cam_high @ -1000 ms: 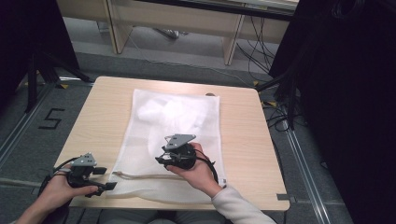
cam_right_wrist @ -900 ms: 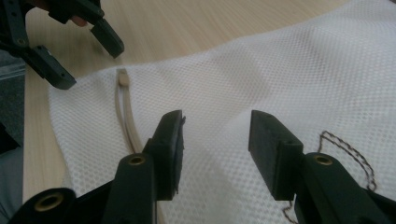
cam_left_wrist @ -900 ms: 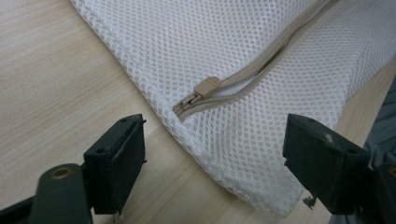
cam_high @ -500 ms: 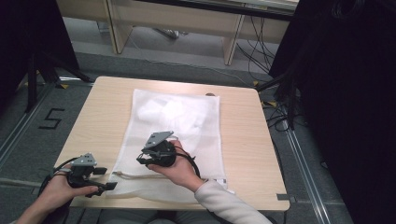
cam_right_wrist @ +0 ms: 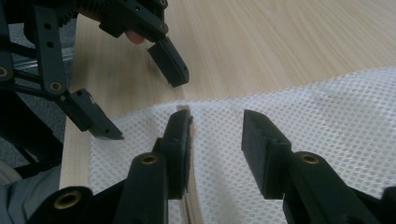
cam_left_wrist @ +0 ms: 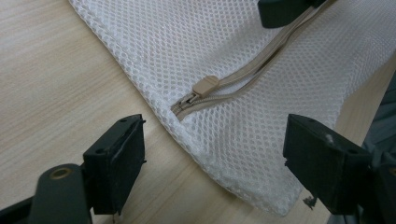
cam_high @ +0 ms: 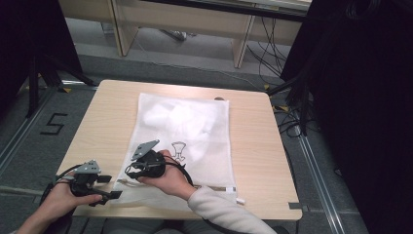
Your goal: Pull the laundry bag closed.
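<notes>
- High view, from left to right: the left gripper (cam_high: 111, 187), jaws spread wide, sits at the table's (cam_high: 253, 146) near left edge, beside the corner of a white mesh laundry bag (cam_high: 195, 122).
- Its own view shows the tan zipper pull (cam_left_wrist: 205, 86) between its jaws, untouched.
- The right gripper (cam_high: 130, 171) rests on the bag's near edge, its jaws partly open over the tan zipper strip (cam_right_wrist: 187, 116); one jaw hides most of that strip.
- The bag's white contents are blurred.
</notes>
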A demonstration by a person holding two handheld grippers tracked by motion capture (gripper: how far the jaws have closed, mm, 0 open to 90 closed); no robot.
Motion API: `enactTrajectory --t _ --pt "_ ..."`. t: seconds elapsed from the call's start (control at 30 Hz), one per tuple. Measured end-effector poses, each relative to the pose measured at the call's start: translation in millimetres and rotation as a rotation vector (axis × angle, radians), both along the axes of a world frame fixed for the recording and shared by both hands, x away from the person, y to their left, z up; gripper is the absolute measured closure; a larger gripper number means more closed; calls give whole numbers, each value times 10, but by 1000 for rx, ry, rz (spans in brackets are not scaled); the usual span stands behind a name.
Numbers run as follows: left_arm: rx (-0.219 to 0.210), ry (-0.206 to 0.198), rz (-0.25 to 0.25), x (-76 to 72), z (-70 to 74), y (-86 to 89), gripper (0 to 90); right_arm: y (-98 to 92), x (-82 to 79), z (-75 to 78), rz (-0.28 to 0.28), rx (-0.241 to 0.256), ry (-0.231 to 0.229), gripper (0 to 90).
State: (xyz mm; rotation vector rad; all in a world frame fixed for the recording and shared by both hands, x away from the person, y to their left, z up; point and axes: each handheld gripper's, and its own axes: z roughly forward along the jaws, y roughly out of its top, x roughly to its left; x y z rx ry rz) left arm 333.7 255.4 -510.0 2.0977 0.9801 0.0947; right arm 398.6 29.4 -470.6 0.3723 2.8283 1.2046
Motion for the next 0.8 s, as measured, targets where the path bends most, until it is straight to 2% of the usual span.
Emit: enactTrajectory --t 0.2,0.23,0.3,0.37,0.8 --pt "-4 0 -1 -1 -2 -7 203 59 7 -66 4 -25 11 642" --pt "-2 1 -3 0 -2 -6 203 66 -1 -73 -1 -33 25 661" --pt "-2 3 -4 0 -4 -7 203 77 13 -90 10 -45 12 672" --pt "-1 3 -5 0 -5 -8 203 95 6 -106 3 -38 32 678" --pt "4 3 -9 1 -4 -6 202 215 0 -190 32 -62 45 707"
